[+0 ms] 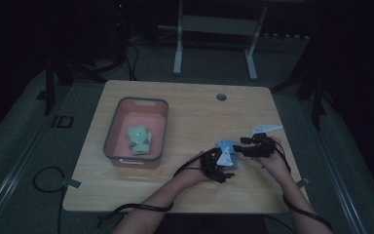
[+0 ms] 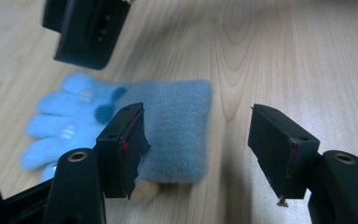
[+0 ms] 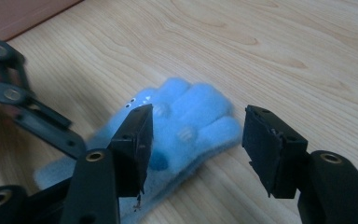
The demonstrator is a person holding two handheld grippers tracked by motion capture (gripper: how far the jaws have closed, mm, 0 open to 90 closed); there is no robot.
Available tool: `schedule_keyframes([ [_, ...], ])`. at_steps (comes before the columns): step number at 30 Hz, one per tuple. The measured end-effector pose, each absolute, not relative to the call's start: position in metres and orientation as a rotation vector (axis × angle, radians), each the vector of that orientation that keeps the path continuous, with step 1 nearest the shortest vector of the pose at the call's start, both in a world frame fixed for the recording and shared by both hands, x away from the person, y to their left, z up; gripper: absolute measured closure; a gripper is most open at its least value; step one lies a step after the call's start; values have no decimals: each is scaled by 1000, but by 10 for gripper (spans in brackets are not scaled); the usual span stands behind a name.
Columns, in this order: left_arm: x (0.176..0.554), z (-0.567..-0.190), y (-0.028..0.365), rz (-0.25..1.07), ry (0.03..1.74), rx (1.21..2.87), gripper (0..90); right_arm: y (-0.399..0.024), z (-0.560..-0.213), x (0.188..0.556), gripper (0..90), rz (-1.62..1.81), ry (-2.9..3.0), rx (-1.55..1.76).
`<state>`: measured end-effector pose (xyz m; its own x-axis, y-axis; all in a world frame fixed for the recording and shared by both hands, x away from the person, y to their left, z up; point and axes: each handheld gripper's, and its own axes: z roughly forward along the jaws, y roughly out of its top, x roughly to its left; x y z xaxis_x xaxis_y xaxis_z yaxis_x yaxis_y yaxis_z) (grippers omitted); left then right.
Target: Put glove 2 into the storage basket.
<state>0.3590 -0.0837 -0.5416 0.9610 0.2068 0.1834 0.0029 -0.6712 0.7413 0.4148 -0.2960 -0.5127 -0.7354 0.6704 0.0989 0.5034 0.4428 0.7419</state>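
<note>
A dim room surrounds a light wooden table (image 1: 185, 109), with a white metal frame (image 1: 214, 29) standing on the floor beyond its far edge. On the left part of the table sits a pink bin with a grey rim (image 1: 161, 127), and a green glove (image 1: 140, 139) lies inside it.

Near the front right of the table lies a blue glove (image 1: 227, 152), flat on the wood, between the two grippers. In the high view the left gripper (image 1: 218, 168) sits just at the glove's near-left side and the right gripper (image 1: 251, 146) at its right side, each held in a hand, with black cables (image 1: 141, 208) trailing back along the forearms.

In the left gripper view the jaws stand wide apart. The left-hand one overlaps the glove's cuff (image 2: 179, 126), whether touching it I cannot tell, while the other hangs over bare wood beside it. Nothing is gripped. The glove's fingers (image 2: 51, 126) point away toward the other gripper, whose black body shows at the top left.

In the right gripper view the jaws are also wide open, straddling the glove's finger end (image 3: 200, 116). The glove lies between and below them, held by neither. The left gripper's black linkage (image 3: 28, 116) shows at the left.
</note>
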Motion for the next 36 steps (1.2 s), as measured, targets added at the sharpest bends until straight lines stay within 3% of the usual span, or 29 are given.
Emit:
schedule_keyframes([
  [6,366,-551,-99,377,102,2364,424,-303,-514,414,441,1168,2477,1042],
  [10,372,-550,-103,402,121,2374,614,-305,-515,412,473,1165,2485,1065],
  [11,372,-549,-103,402,120,2379,614,-305,-515,412,473,1165,2485,1065],
  [12,371,-548,-102,410,117,2377,689,-304,-515,412,473,1170,2483,1072],
  [14,366,-547,-98,430,78,2384,710,-302,-516,411,473,1172,2488,1082],
  [23,360,-548,-74,369,66,2383,721,-289,-531,410,402,1160,2511,1161],
  [33,367,-548,-70,298,48,2385,738,-269,-547,417,412,1177,2575,1221],
  [36,368,-548,-70,295,42,2391,740,-264,-548,417,466,1198,2600,1203],
])
